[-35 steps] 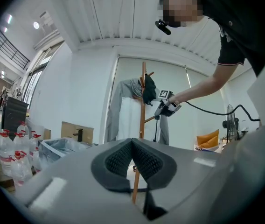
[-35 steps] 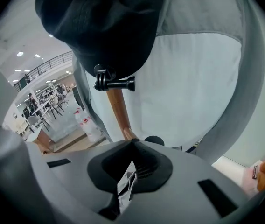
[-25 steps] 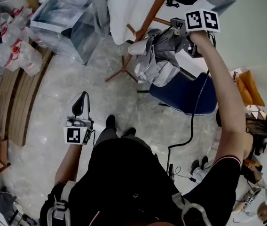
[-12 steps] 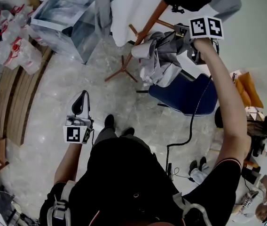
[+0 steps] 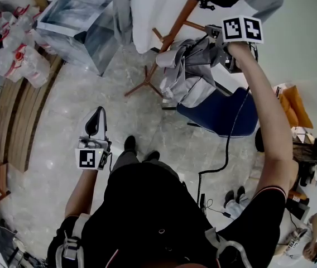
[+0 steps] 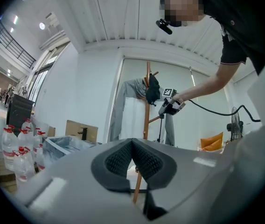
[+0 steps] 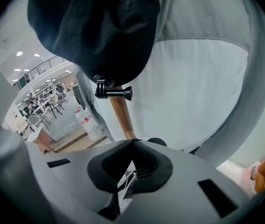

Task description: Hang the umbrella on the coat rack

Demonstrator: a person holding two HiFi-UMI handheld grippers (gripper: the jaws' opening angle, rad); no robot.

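Close to the person's body, at the near left, the left tool (image 5: 97,116) is held level over the pale marbled floor (image 5: 58,110). Its jaws are pressed together with nothing between them: the left gripper view shows the dark ribbed pads (image 6: 117,160) meeting at their tips. A black cable (image 5: 225,149) trails across the floor at the near right.

Farther out on the right, the person's outstretched arm carries the right tool (image 7: 132,146), its jaws pinching a pale folded strip of the umbrella (image 5: 189,77). That grey, loosely bunched umbrella hangs in the air from the tool, above the left end of a blue chair (image 5: 222,113) and just to the right of the coat rack (image 5: 172,35). Whether it touches the rack's wooden pole or any peg I cannot tell. The rack's crossed feet stand on the floor just left of the chair.

In the right gripper view the pole rises just beyond the closed jaws. A black hat (image 7: 95,27) sits on top, with a small black knobbed screw (image 7: 114,93) under it and a pale grey garment (image 7: 202,73) draped to the right.

At the far left stand a clear plastic bin (image 5: 75,21) and a cluster of water bottles (image 5: 13,52) beside wooden planks (image 5: 19,121).
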